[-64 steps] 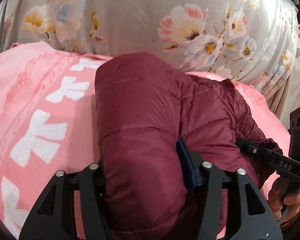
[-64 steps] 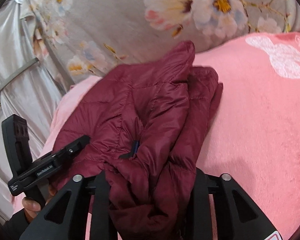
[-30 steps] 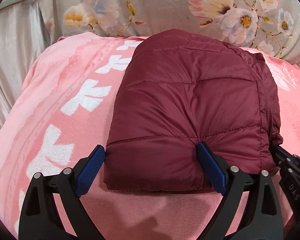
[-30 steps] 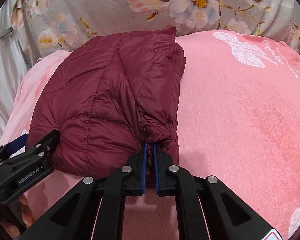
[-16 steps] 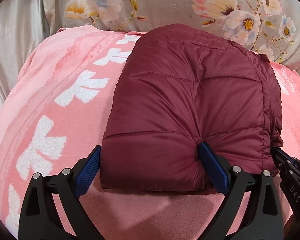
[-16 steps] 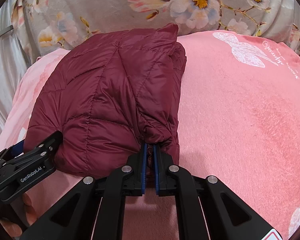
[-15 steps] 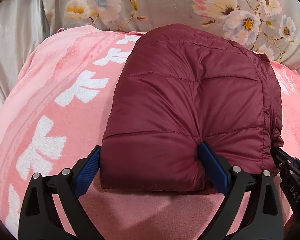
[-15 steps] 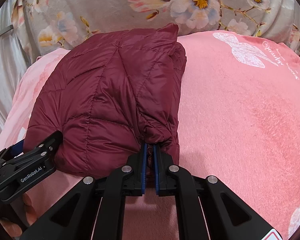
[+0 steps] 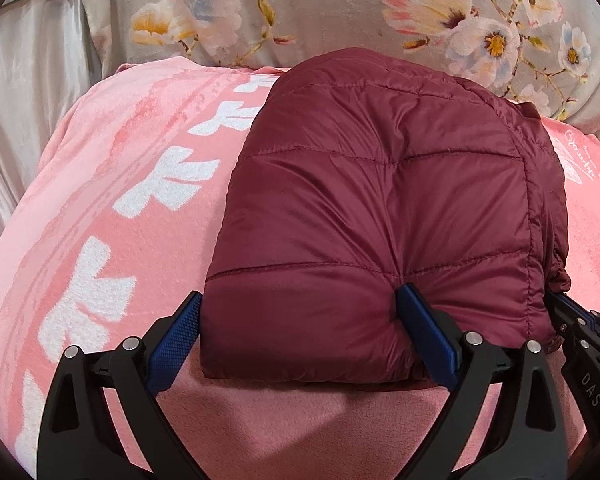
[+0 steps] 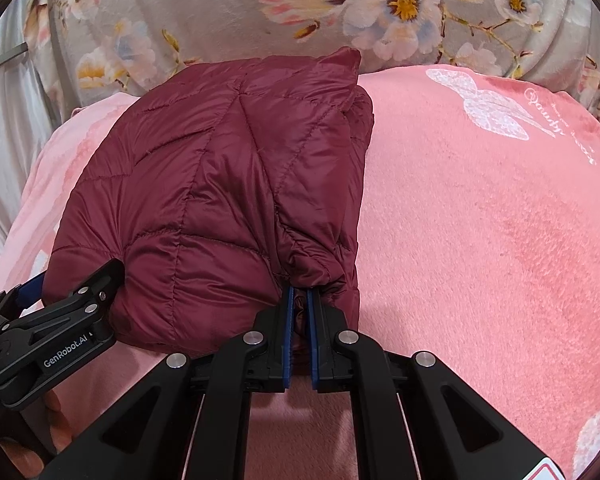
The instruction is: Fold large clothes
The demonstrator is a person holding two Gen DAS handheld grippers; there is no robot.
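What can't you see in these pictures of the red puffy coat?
- Left wrist view: the coat covers its own folded-under layers and the pink blanket beneath.
- Right wrist view: the right gripper pinches a coat edge; the bunched fabric hides which part.
- Right wrist view: the picture's edge cuts off the left gripper.

Pink plush blanket (image 9: 100,208) spread in front of me, w/ white bow shapes on its left part & a white butterfly print (image 10: 492,112) w/ script at its far right. Behind the blanket: grey floral fabric (image 9: 320,8). Left of the blanket: pale satin drape (image 9: 24,92).
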